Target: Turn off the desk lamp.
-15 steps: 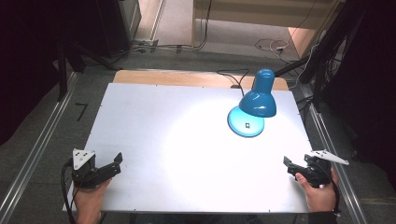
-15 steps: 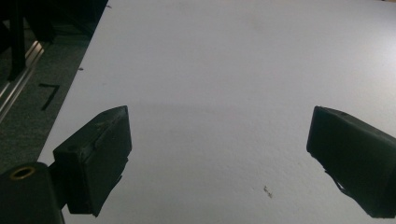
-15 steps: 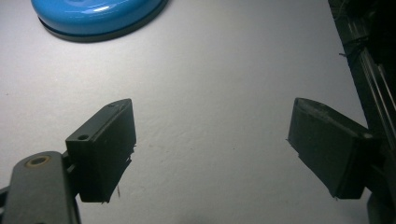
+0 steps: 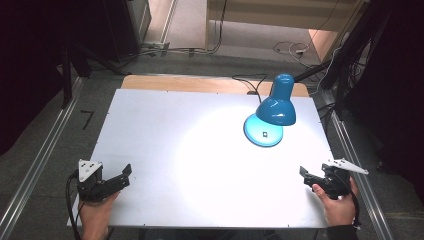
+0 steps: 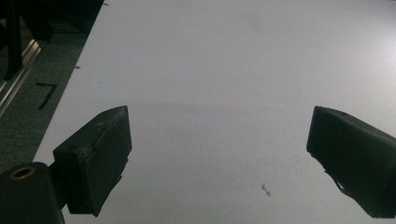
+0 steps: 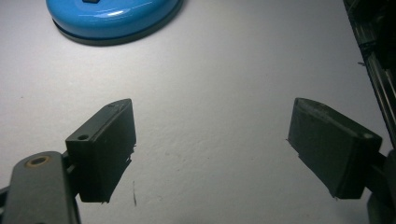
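With its jaws spread wide over bare white table [image 4: 165, 130], the left gripper [image 4: 117, 181] sits at the near left corner, holding nothing. The right gripper [image 4: 309, 178] at the near right is likewise wide apart and empty. Beyond it, well apart, a blue lamp [image 4: 276, 105] stands on its round base [image 6: 112, 16], apparently lit, head bent down over it.
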The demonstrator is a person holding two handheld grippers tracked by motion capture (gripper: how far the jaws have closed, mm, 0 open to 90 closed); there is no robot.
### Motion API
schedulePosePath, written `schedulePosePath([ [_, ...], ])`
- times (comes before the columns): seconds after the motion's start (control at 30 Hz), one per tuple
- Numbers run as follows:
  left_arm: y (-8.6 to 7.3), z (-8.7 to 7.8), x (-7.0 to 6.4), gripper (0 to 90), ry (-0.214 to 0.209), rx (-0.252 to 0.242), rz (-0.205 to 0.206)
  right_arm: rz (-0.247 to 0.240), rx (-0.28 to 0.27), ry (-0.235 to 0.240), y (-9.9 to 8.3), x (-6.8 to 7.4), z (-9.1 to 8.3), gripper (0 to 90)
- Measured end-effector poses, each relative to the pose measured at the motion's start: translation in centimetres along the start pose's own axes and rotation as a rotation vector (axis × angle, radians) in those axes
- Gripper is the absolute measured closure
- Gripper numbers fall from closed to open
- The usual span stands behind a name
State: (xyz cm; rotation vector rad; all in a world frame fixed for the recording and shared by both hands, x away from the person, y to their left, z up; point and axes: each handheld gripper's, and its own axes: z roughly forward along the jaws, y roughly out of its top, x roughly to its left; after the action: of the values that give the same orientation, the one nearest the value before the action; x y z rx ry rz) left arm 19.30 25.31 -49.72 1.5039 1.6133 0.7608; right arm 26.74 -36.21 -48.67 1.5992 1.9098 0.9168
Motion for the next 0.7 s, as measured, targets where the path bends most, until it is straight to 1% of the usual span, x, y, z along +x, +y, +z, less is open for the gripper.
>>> schedulePosePath([
  [0.33,-0.03,0.10,-0.01,7.3,-0.009,0.004,0.001,-0.011,0.002,0.010,0.27,0.60,0.46,13.9],
  [0.57,-0.04,0.10,-0.06,7.3,-0.010,0.006,0.002,-0.011,0.002,0.011,0.41,0.71,0.77,13.9],
  [0.7,-0.04,0.13,-0.03,7.3,-0.015,0.008,0.005,-0.012,0.002,0.020,0.54,0.86,0.91,13.9],
])
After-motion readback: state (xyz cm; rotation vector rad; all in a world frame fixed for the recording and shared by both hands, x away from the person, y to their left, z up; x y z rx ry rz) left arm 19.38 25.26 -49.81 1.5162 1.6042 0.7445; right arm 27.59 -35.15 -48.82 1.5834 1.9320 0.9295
